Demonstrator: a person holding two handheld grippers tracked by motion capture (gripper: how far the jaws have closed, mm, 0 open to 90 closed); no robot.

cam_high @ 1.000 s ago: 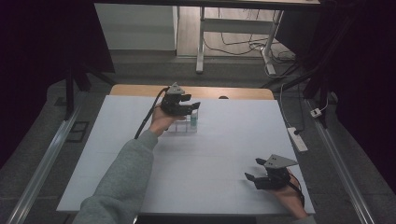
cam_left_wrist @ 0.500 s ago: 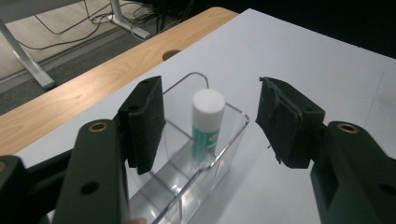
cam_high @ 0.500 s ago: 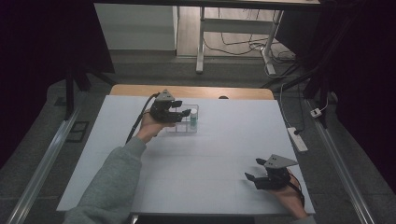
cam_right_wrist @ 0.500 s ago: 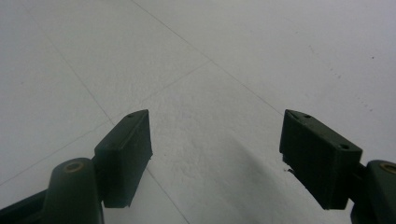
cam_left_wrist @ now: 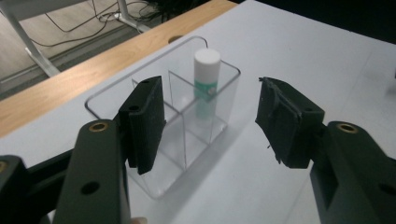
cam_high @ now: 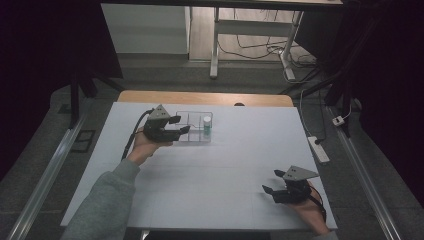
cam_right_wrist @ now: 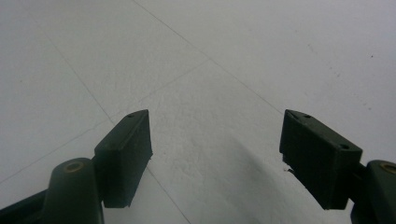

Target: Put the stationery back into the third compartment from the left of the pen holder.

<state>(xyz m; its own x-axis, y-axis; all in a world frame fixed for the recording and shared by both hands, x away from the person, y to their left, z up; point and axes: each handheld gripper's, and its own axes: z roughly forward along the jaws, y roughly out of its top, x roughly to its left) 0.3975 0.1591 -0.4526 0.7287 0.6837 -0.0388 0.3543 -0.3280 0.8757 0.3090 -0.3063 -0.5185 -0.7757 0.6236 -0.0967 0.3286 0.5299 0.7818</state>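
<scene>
Thing in hand: white-capped tube [cam_left_wrist: 206, 74] with a green label, standing upright in the far compartment of a clear divided box [cam_left_wrist: 154, 184].
Box position: far middle of the white counter [cam_high: 215, 180], near its back edge.
Direction from jaws: ahead of the left gripper [cam_left_wrist: 210, 123] and slightly to the left of the centre of the gap, beyond the box's near compartments.
Long axis: vertical, cap uppermost, reaching just above the box rim.
Nearer hand: left, just beside the box in the high view [cam_high: 181, 127]; right gripper [cam_high: 270, 192] well apart, at the near right corner of the counter.
Left jaws: spread wide, holding nothing; left jaw over the near wall of the box, contact not possible to tell.
Right jaws: spread wide in the right gripper view [cam_right_wrist: 215, 156], empty, low over bare counter.
Likely next need: if the tube is to come out, approach from above, closing across the cap rather than through the box walls.
</scene>
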